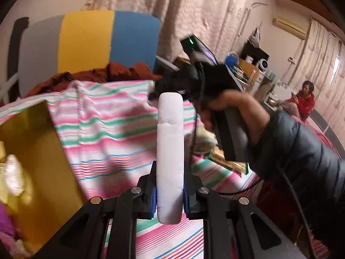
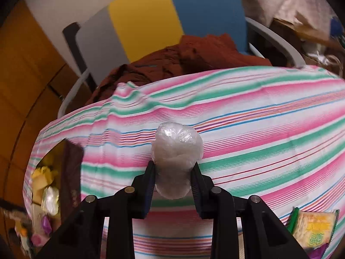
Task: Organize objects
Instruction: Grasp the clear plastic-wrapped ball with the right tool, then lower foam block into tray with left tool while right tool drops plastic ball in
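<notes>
- Clamped in my left gripper point(image 1: 170, 194): a white packet point(image 1: 170, 151).
- Right gripper point(image 2: 173, 185) grips a clear-wrapped sweet point(image 2: 176, 151).
- Carrying step, I judge; next, release both over the gold box point(image 1: 38, 151).

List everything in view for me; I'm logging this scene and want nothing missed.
white oblong packet: one, white, clamped in the left gripper.
clear wrapped bundle: one, translucent white, clamped in the right gripper.
striped cloth: one, pink, green and white, covering the work surface.
gold box: one, gold, open at the cloth's left edge, with small packets inside.
snack packet: one, yellow and green, on the cloth at lower right.
brown garment: one, rust brown, heaped beyond the cloth.
chair: one, grey, yellow and blue back, behind the garment.
seated person: one, red top, far right of the room.
left gripper: black, shut.
right gripper: black, shut.
sleeve: dark, padded, on the arm behind the right gripper.
</notes>
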`<state>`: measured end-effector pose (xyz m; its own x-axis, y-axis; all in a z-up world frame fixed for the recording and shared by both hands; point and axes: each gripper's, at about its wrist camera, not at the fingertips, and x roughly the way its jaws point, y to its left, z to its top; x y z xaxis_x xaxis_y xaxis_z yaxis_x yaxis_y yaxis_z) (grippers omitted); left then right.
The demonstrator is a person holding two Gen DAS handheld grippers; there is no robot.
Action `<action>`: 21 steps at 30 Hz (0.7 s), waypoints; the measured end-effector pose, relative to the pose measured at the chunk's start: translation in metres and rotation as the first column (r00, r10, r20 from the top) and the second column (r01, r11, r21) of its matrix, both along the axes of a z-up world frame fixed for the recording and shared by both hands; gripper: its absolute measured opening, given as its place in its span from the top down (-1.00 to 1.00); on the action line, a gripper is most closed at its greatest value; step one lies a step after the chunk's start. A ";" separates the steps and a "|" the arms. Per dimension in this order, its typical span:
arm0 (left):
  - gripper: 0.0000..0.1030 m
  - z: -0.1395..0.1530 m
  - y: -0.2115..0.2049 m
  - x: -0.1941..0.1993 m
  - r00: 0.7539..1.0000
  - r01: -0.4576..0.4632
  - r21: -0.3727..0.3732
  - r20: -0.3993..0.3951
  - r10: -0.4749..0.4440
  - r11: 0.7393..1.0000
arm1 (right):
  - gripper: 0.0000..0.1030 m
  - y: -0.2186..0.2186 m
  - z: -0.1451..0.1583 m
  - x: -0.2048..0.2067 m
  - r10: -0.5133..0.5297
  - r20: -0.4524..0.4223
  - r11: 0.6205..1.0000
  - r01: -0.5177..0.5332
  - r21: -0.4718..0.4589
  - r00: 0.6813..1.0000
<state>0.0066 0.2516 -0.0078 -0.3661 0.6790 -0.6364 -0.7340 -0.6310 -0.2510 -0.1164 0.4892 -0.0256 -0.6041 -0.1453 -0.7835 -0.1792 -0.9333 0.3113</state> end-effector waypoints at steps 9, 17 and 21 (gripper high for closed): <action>0.67 0.016 -0.083 -0.030 0.968 -0.250 0.024 -0.009 0.250 0.968 | 0.38 -0.079 0.035 0.016 0.145 -0.086 0.989 -0.148 -0.025 0.986; 0.52 -0.005 -0.141 -0.045 0.897 -0.437 -0.020 0.057 0.437 0.899 | 0.29 -0.169 0.053 0.008 0.271 -0.120 0.958 -0.280 -0.061 0.955; 0.34 -0.011 -0.164 -0.047 0.856 -0.510 -0.024 0.083 0.510 0.860 | -0.55 -0.199 0.057 0.006 0.302 -0.138 0.944 -0.316 -0.096 0.943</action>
<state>-0.0403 0.0876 -0.0189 -0.6068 0.4108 -0.6804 -0.2853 -0.9116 -0.2959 -0.1100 0.2898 0.0309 -0.6030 -0.4244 -0.6754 0.1572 -0.8933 0.4210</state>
